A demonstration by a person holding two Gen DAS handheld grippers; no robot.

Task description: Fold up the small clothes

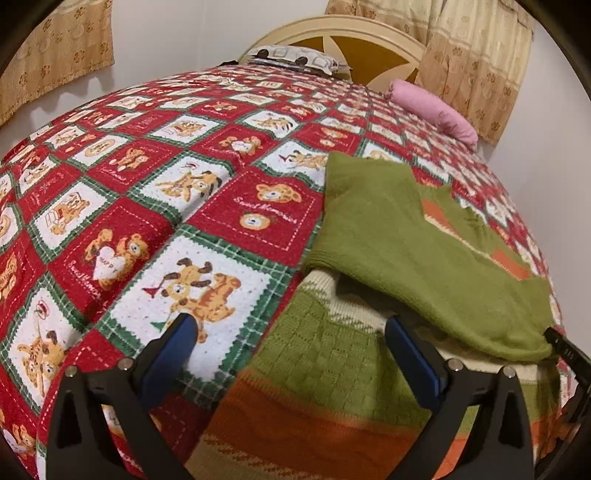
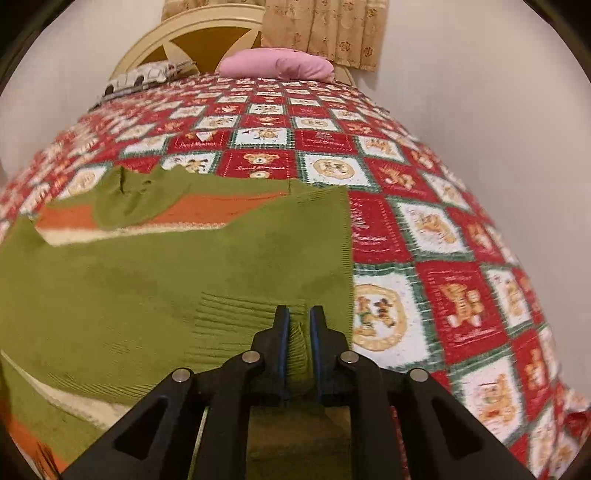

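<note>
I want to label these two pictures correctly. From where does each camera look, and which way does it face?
Left wrist: on the left tool, open, facing up the bed toward the headboard; sweater at right.
Right wrist: on the right tool, a sweater cuff between its fingers, same direction.
Shared: sweater, pink pillow, headboard.

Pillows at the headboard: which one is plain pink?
The pink pillow, on the right by the curtain. The other pillow, to its left, is white with a dark pattern.
</note>
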